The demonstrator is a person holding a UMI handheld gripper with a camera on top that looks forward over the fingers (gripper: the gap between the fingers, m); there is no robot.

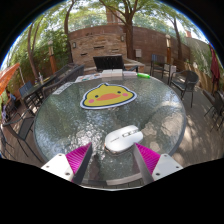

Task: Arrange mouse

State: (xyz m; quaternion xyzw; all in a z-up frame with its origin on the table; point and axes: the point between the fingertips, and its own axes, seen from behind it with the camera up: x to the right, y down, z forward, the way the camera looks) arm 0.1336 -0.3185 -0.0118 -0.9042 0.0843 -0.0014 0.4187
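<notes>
1. Round glass worktop (60, 125), outdoor patio.
2. Yellow duck-shaped mat (107, 96) at worktop centre, laptop (108, 63) beyond it.
3. Tool (115, 160) spread open, gripping nothing.
4. White mouse (123, 138) sits on worktop between the fingertips, gaps either side.

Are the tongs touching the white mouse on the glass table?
Apart. The gripper view shows the tongs open, with the white mouse resting on the glass table between their fingers, a visible gap at each side.
</notes>
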